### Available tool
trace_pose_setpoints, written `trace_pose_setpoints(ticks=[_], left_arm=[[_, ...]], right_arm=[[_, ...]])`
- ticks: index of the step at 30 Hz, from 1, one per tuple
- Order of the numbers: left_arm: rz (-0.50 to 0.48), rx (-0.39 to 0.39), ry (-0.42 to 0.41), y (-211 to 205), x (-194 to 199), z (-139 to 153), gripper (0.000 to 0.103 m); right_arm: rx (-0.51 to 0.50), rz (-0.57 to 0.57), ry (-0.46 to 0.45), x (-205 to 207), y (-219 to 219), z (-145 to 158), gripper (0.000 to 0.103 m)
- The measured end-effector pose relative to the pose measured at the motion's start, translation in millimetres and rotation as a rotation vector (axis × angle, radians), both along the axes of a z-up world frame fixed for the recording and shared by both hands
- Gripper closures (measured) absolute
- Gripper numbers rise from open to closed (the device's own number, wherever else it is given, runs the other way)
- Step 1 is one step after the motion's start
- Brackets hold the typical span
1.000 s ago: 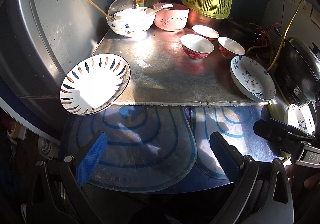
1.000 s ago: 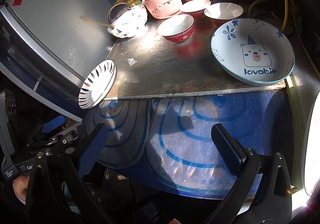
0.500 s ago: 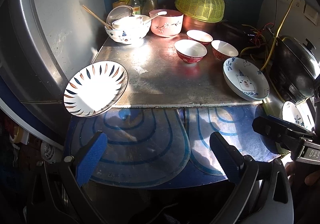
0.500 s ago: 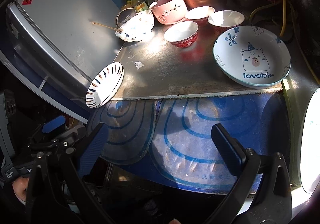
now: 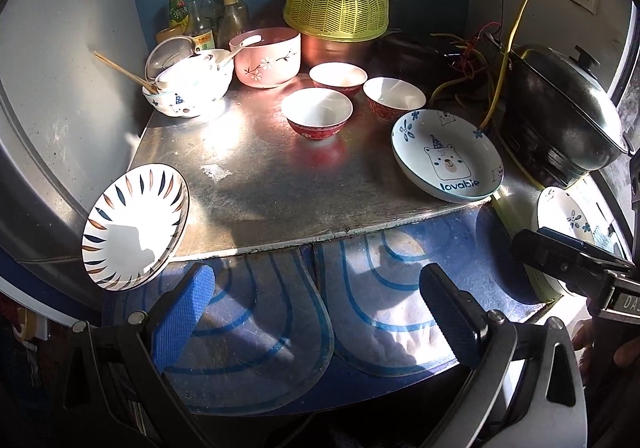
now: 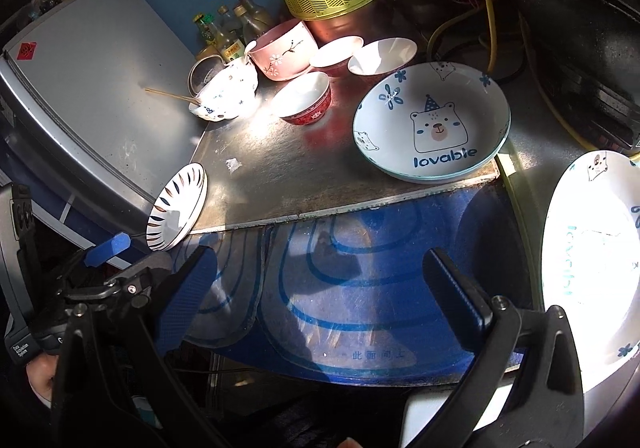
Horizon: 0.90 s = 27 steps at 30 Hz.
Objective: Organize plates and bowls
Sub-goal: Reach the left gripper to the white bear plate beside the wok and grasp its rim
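- Steel counter carries the dishes; blue mats overlap its near edge.
- Bear plate lies at the counter's right front corner; another sits off to the right.
- Striped plate leans tilted at the left front corner.
- Pink bowl and three red bowls stand at the back.
- Left gripper and right gripper hover over the mats, fingers apart, empty.

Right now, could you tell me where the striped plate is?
The striped plate sits at the metal counter's front-left corner, overhanging its edge beside the grey cabinet, lower left in both views.
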State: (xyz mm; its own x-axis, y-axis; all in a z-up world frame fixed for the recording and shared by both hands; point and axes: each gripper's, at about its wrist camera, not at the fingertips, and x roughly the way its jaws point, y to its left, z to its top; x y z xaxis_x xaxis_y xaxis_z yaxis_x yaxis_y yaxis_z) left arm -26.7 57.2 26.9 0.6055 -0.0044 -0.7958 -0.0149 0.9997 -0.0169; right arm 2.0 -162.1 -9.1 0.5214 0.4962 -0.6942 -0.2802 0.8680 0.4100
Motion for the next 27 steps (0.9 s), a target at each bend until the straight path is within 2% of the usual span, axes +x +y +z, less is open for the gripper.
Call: trace_pose_setpoints(ticks=[16, 21, 27], left_arm=[[-0.309, -0.024, 0.050, -90, 51, -6, 0.000], [-0.386, -0.051, 0.060, -118, 64, -8, 0.000], [-0.484, -0.099, 0.092, -155, 82, -13, 0.000]], right_arm=[[0.019, -0.331, 0.020, -24, -106, -1, 0.000], [0.005, -0.427, 0.032, -34, -141, -4, 0.000], [-0.037, -0.492, 0.043, -41, -169, -8, 0.000]])
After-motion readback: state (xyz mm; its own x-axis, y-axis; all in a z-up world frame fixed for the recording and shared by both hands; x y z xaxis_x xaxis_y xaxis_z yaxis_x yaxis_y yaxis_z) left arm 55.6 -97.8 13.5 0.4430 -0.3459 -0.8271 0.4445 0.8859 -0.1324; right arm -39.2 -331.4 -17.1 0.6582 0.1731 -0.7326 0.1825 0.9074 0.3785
